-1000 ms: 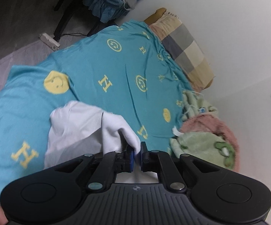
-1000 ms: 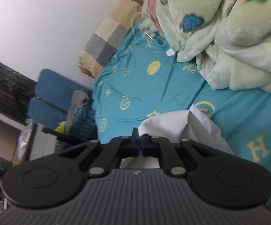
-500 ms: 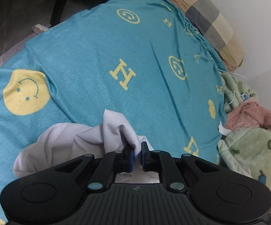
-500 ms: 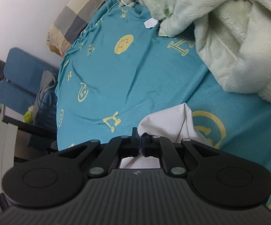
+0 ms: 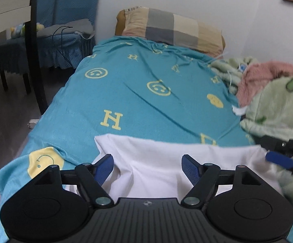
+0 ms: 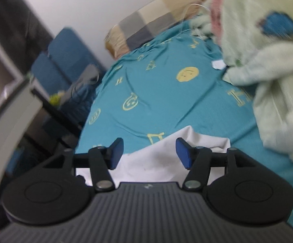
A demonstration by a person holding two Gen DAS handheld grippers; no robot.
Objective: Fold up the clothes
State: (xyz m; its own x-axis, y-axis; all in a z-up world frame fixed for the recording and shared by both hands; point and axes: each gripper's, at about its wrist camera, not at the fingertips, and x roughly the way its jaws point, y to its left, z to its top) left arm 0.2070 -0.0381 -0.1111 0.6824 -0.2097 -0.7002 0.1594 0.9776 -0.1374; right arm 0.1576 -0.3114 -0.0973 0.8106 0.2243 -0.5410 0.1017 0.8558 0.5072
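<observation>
A white garment (image 5: 158, 162) lies spread on the teal bed sheet (image 5: 138, 93), its far edge a straight line across the bed. My left gripper (image 5: 147, 167) is open and empty over the garment's left part. My right gripper (image 6: 149, 151) is open and empty over the garment's right corner (image 6: 187, 141). The right gripper also shows at the right edge of the left wrist view (image 5: 284, 156), with a blue fingertip at the garment's right end.
A checked pillow (image 5: 172, 28) lies at the head of the bed. A heap of green and pink fleece blankets (image 5: 272, 93) fills the bed's right side. A dark table leg (image 5: 35, 54) and a blue chair (image 5: 65, 40) stand left of the bed.
Both grippers were shut on bunched white cloth. Now both are open and the garment lies flat and spread wide. Both cameras have tipped up toward the pillow.
</observation>
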